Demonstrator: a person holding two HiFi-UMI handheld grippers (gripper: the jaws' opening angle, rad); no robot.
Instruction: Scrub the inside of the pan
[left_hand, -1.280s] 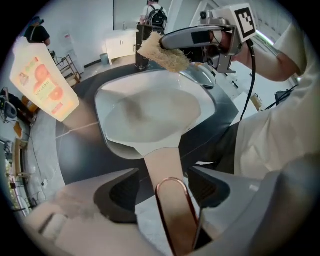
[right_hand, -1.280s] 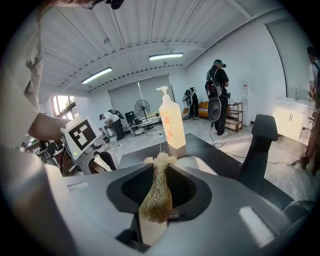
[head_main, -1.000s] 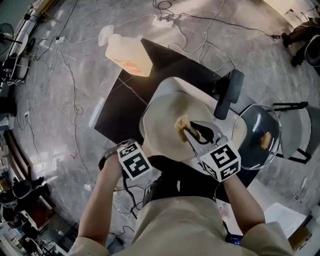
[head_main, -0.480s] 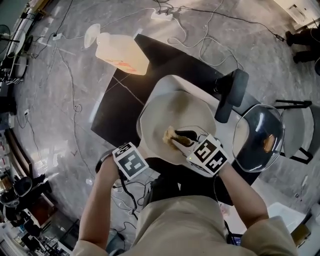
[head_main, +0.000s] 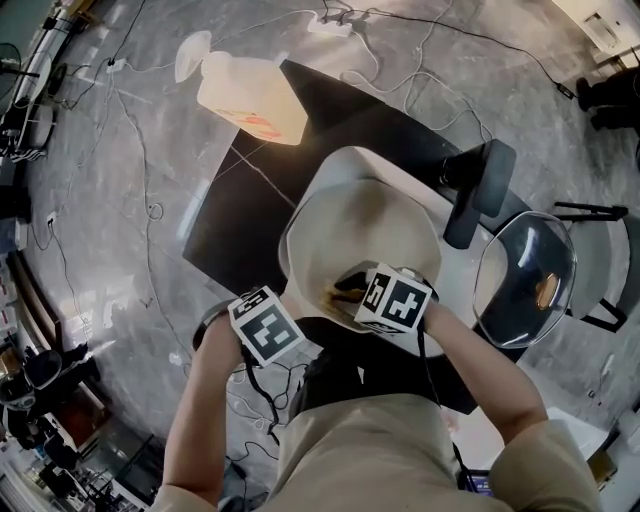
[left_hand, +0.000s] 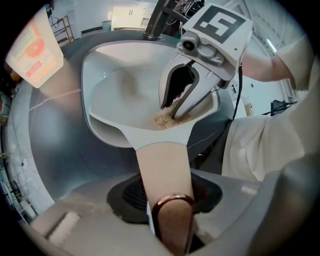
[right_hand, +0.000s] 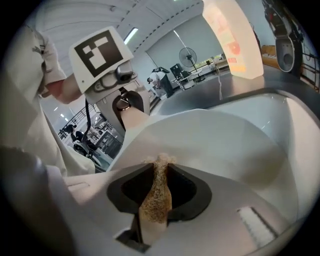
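Observation:
A cream pan (head_main: 365, 225) sits on a black mat (head_main: 245, 215). Its beige handle (left_hand: 164, 167), tipped with a copper ring, runs between the jaws of my left gripper (left_hand: 170, 199), which are closing onto it; the dark pads sit against its sides. My right gripper (head_main: 350, 285) reaches into the pan near its front rim. It is shut on a yellow-brown scrubbing sponge (right_hand: 156, 197) that presses on the pan's inner floor (right_hand: 220, 145). From the left gripper view the sponge (left_hand: 167, 117) shows at the right gripper's (left_hand: 184, 105) tips.
A translucent jug (head_main: 250, 95) with a red label lies at the mat's far corner. A glass lid (head_main: 525, 278) rests to the right, beside a black handle (head_main: 475, 195). Cables (head_main: 130, 130) trail over the grey floor.
My right gripper has dragged the sponge from the middle of the pan back toward the front rim by the handle. The left gripper stays at the handle.

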